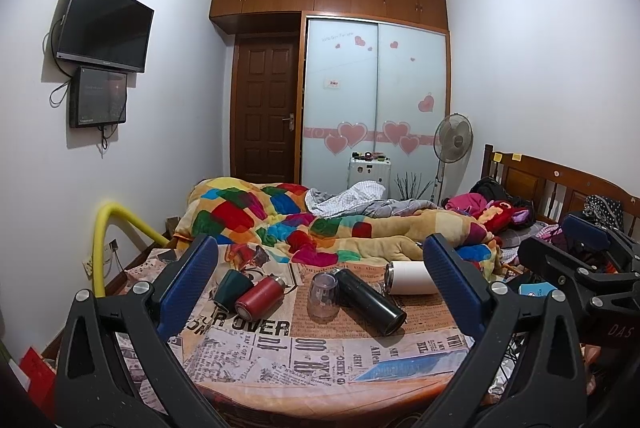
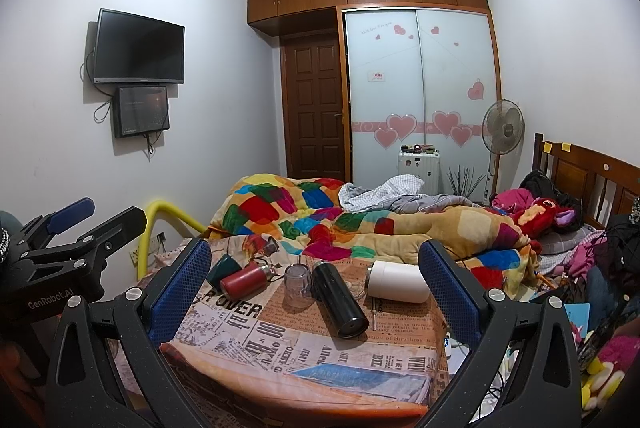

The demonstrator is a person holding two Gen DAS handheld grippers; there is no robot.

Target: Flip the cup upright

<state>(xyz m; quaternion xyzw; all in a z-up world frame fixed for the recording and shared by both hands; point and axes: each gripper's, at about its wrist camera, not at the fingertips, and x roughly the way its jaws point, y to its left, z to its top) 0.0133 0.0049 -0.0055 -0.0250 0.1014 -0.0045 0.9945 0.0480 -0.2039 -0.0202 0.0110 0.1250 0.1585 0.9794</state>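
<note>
so both grippers, left gripper point(image 1: 320, 280) and right gripper point(image 2: 316, 280), gape empty; clear cup point(image 1: 323, 295) sits inverted, touching black flask point(image 1: 370, 301) on its right — a careless pinch likely rolls the flask.

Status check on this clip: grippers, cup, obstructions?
Left gripper open, right gripper open, both empty, short of the table. Clear cup mouth-down, untouched. Black flask lying against it.
</note>
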